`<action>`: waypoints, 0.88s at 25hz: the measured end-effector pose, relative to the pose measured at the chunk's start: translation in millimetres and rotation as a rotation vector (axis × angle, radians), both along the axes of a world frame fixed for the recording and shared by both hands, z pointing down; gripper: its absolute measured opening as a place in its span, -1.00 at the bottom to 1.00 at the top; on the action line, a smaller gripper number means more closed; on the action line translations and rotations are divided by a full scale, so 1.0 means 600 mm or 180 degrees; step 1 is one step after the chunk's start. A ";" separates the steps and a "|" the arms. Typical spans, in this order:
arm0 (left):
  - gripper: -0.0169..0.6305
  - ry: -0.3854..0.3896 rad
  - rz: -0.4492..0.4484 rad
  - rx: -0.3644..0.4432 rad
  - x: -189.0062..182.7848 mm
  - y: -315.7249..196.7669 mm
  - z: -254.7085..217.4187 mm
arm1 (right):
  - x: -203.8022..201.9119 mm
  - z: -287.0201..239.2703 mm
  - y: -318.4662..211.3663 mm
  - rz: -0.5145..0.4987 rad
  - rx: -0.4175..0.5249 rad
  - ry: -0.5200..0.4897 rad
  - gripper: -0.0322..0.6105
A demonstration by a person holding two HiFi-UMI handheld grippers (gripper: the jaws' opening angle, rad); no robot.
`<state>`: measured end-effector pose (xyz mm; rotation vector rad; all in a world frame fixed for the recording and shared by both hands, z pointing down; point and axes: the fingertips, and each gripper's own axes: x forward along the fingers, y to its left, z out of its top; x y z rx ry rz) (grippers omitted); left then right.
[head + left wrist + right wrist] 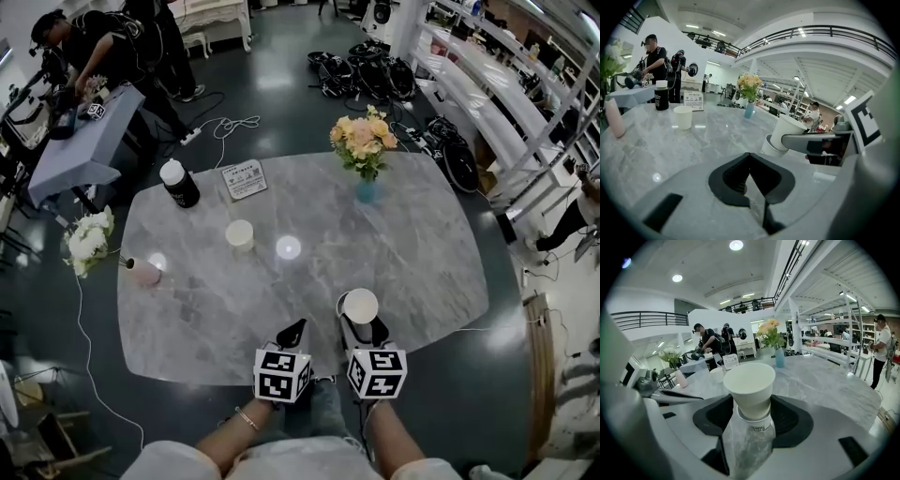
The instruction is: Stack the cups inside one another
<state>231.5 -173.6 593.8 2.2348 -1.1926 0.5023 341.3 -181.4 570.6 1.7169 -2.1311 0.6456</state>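
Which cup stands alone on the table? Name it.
The cup by the black bottle; the other two are partly nested at the right gripper.

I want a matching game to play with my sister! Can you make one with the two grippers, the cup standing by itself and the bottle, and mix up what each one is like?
Things:
1. left gripper
2. right gripper
3. lone cup
4. bottle

What each is like:
A. black with a white cap
B. shut on the top cup, which sits in another cup
C. stands free on the table, nothing touching it
D. shut, holding nothing

Pairs: 1-D, 2-B, 3-C, 4-A
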 end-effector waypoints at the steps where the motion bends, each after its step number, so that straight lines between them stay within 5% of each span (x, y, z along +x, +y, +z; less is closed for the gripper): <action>1: -0.96 -0.0001 -0.0006 -0.0004 0.000 0.000 0.001 | 0.000 0.000 -0.001 -0.0006 -0.0001 0.0001 -0.16; 22: -0.96 -0.0047 -0.0085 -0.0048 -0.021 0.010 0.012 | -0.001 0.024 0.006 0.0029 -0.0081 0.0084 -0.15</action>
